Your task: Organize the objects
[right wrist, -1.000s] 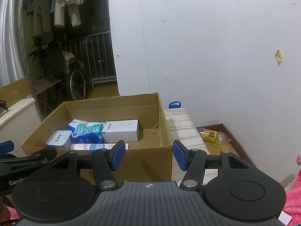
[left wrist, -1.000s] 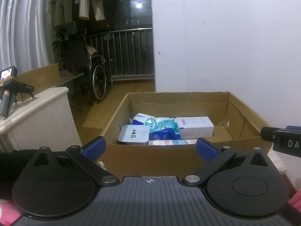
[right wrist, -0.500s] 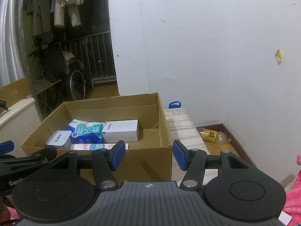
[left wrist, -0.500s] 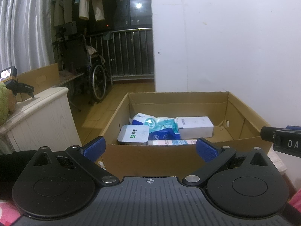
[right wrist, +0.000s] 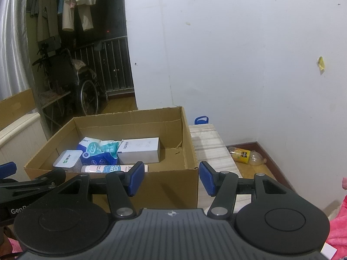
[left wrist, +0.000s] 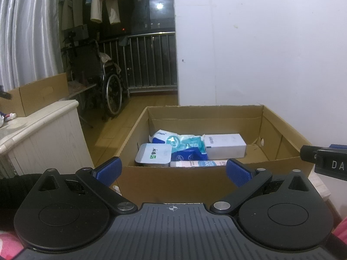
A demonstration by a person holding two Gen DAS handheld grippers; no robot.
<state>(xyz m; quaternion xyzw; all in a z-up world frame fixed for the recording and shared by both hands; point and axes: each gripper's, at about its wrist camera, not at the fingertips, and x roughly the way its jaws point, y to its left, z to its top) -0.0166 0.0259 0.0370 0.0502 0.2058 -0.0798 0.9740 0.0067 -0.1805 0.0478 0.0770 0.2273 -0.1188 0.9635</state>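
Observation:
An open cardboard box (left wrist: 180, 179) (right wrist: 169, 184) stands on the floor before both grippers. It holds a white box (left wrist: 225, 145) (right wrist: 139, 150), a blue and teal packet (left wrist: 184, 146) (right wrist: 99, 151), a grey tub with a green mark (left wrist: 153, 156) (right wrist: 67, 159) and a pink and white tube (left wrist: 199, 163) (right wrist: 104, 168). My left gripper (left wrist: 173, 171) is open and empty, short of the box's near wall. My right gripper (right wrist: 171, 177) is open and empty, near the box's right front corner.
A white cabinet (left wrist: 41, 136) stands to the left, with another cardboard box (left wrist: 36, 95) on it. A striped white block (right wrist: 208, 149) sits right of the box. A plastic bottle (right wrist: 247, 155) lies by the wall. A wheelchair (left wrist: 104, 82) stands at the back. Pink cloth (right wrist: 338, 227) lies at bottom right.
Both grippers stay still and open. The small camera and the green thing at the left edge over the cabinet have gone out of the left wrist view.

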